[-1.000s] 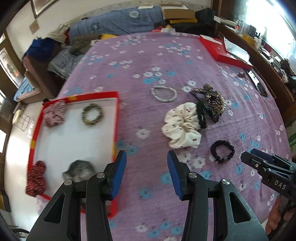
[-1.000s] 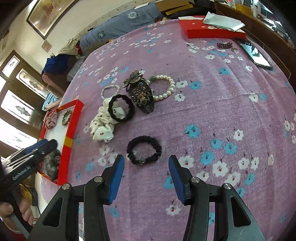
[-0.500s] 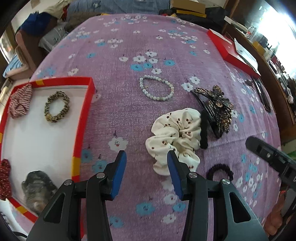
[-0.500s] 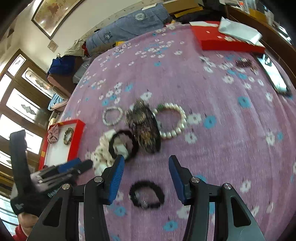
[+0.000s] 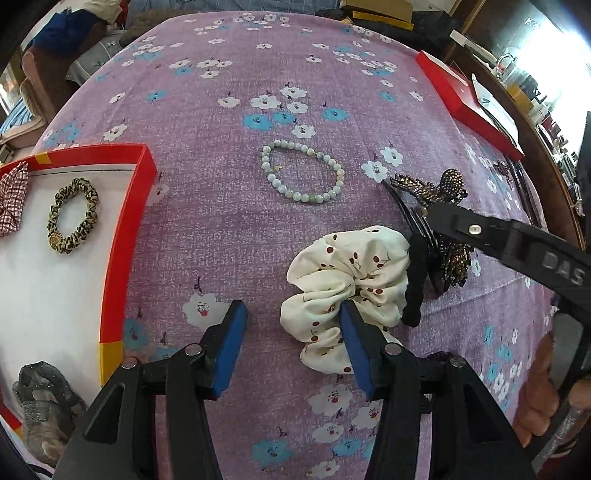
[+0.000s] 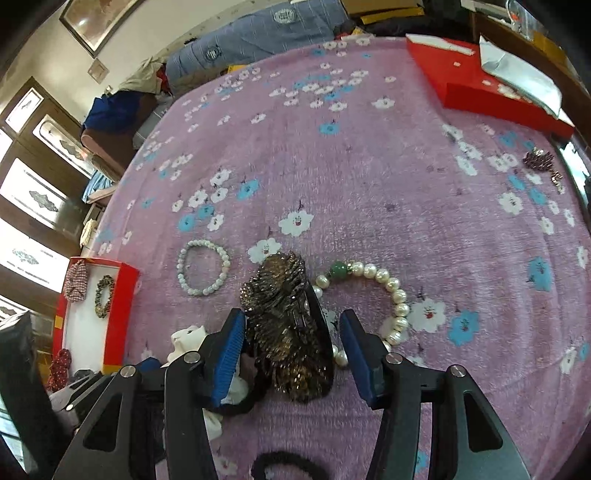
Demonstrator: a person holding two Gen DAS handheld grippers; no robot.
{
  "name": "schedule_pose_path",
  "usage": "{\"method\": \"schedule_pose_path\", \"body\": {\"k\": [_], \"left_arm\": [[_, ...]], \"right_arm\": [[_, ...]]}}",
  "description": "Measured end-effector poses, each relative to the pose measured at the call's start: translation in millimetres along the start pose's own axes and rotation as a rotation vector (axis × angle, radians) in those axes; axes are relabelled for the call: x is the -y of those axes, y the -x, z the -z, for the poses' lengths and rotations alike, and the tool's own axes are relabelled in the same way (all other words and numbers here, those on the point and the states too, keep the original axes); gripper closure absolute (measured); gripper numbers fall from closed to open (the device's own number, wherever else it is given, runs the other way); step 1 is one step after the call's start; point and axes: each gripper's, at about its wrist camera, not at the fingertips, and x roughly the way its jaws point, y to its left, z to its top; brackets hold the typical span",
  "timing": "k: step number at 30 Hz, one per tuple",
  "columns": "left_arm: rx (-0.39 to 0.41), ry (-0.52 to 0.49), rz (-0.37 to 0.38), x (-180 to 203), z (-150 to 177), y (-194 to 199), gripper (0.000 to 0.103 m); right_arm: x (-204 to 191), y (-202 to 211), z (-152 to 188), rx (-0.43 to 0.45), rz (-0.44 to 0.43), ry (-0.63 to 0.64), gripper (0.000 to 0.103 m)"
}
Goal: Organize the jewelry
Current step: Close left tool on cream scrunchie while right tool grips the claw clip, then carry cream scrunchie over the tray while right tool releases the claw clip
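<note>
Three bracelets (image 6: 202,267), perhaps seven hair ties (mostly scrunchies (image 5: 347,291)).

Framed picture (image 6: 99,22) on pale wall, dark wooden cabinets with glass panels (image 6: 40,177), folded blue quilt (image 6: 258,27), bright window light (image 5: 546,55)

Both wrist views look steeply down, close above the purple floral cloth (image 5: 229,229). They share the pale bead bracelet (image 5: 303,173), the beaded hair claw (image 6: 288,332) and the red tray (image 6: 122,317).

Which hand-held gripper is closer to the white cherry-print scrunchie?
Left. The left hand-held gripper hangs over the scrunchie, one fingertip at its folds. The right hand-held gripper straddles the sequinned hair clip beside it.
</note>
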Motion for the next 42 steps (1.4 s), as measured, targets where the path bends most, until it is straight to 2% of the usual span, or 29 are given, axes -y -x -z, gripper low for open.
{"method": "schedule_pose_path", "body": {"k": [1,3,5,8,10,20,26,33,42], "left_arm": [[0.001,0.0,0.0,0.5,-0.1,-0.1,0.053],[0.003,0.004,0.001,1.5,-0.2,0.2,0.057],[-0.008,0.013,0.03,2.4,0.7,0.2,0.089],[-0.012,0.028,0.047,4.8,2.2,3.3,0.097],[-0.007,0.02,0.039,9.3,4.3,7.9,0.098],[0.062,0.02,0.086,15.9,28.5,62.9,0.099],[0.135,0.011,0.061,5.7,55.7,106.3,0.099],[0.198,0.005,0.021,-10.1,88.2,143.2,0.099],[0.256,0.026,0.009,-30.2,103.6,175.5,0.099]], "right_arm": [[0.2,-2.2,-0.5,-0.005,-0.005,-0.003,0.046],[0.2,-3.4,-0.2,-0.008,0.002,-0.001,0.053],[0.6,-2.9,1.0,-0.007,0.018,0.01,0.064],[4.8,1.7,3.4,-0.004,0.009,0.003,0.068],[10.2,8.6,6.6,0.003,-0.007,-0.018,0.072],[27.2,61.2,33.6,0.068,-0.011,-0.032,0.072],[28.1,87.7,63.2,0.082,-0.024,-0.032,0.072],[18.2,105.8,94.1,0.091,-0.043,-0.035,0.072],[-14.8,113.2,116.3,0.087,-0.085,-0.016,0.072]]}}
